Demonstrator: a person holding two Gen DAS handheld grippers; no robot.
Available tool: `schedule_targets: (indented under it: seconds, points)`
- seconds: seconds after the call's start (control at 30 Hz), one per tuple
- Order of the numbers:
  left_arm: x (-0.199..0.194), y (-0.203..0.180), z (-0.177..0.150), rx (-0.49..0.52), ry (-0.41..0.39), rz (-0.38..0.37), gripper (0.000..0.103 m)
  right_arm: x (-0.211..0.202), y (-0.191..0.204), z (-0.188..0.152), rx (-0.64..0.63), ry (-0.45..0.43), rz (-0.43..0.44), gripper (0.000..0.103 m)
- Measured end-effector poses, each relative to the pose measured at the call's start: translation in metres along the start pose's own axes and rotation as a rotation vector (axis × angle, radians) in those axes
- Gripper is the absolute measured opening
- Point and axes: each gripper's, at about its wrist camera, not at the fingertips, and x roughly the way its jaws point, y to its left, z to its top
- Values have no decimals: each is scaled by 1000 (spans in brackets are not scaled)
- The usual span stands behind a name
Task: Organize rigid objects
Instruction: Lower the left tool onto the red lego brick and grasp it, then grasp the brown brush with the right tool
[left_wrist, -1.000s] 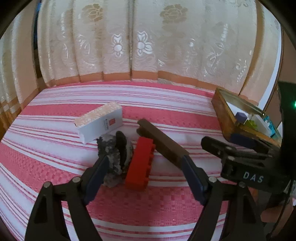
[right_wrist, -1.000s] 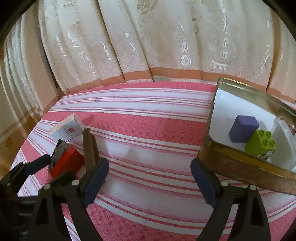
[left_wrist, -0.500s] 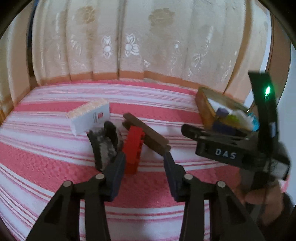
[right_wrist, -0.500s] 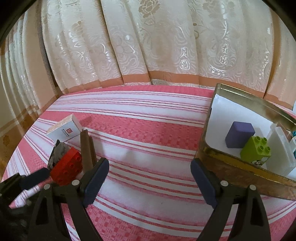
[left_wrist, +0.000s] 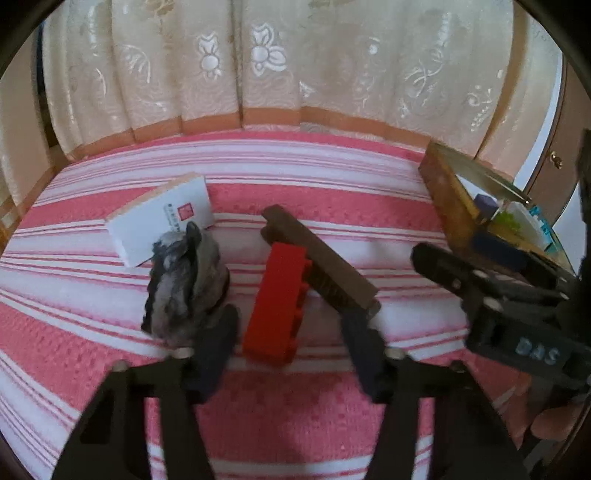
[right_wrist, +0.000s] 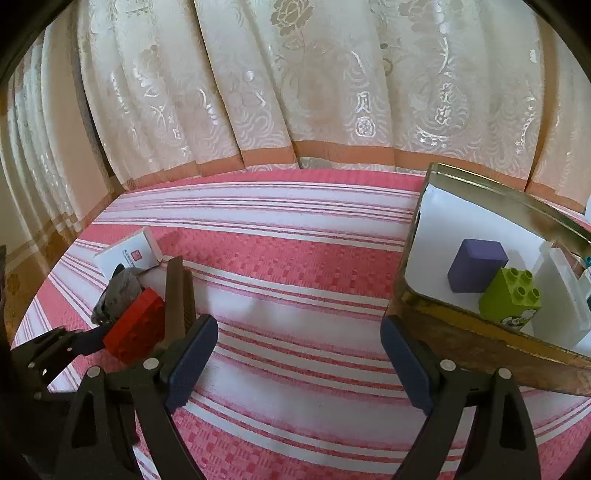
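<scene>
A red brick (left_wrist: 277, 303) lies on the striped cloth between a grey stone (left_wrist: 186, 281) and a dark brown bar (left_wrist: 317, 263). A white box (left_wrist: 162, 218) lies behind the stone. My left gripper (left_wrist: 286, 341) is open, its fingers on either side of the red brick's near end, not touching it. My right gripper (right_wrist: 299, 350) is open and empty over bare cloth, beside the tin. The red brick (right_wrist: 135, 330), stone (right_wrist: 120, 291), bar (right_wrist: 177, 299) and white box (right_wrist: 127, 254) also show in the right wrist view.
A gold tin (right_wrist: 461, 325) at the right holds a purple block (right_wrist: 476, 266), a green brick (right_wrist: 511, 297) and a white piece (right_wrist: 557, 291). The tin (left_wrist: 448, 201) shows in the left wrist view behind the right gripper's body (left_wrist: 517, 314). Curtains hang behind the table.
My left gripper has moved forward to the red brick and its jaws have narrowed from a second ago. The right gripper has barely moved.
</scene>
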Motion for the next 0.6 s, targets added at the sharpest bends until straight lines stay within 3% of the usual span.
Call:
schedule_targets:
  seconds: [0.03, 0.1, 0.27, 0.4, 0.5, 0.6]
  points:
    - [0, 0, 2, 0, -9, 9, 39, -1, 0, 0, 0, -4, -1, 92]
    - [1, 3, 3, -12, -9, 11, 21, -2, -1, 1, 1, -11, -3, 92]
    - [-5, 15, 2, -83, -20, 9, 21, 0, -2, 2, 9, -6, 16, 91]
    - [-13, 21, 0, -118, -58, 66, 21, -1, 5, 3, -3, -7, 70, 76]
    - [-10, 28, 3, -154, -47, 104, 21, 4, 22, 5, -42, 40, 153, 65]
    - [-8, 38, 4, -204, -33, 129, 21, 3, 42, 9, -100, 38, 176, 65]
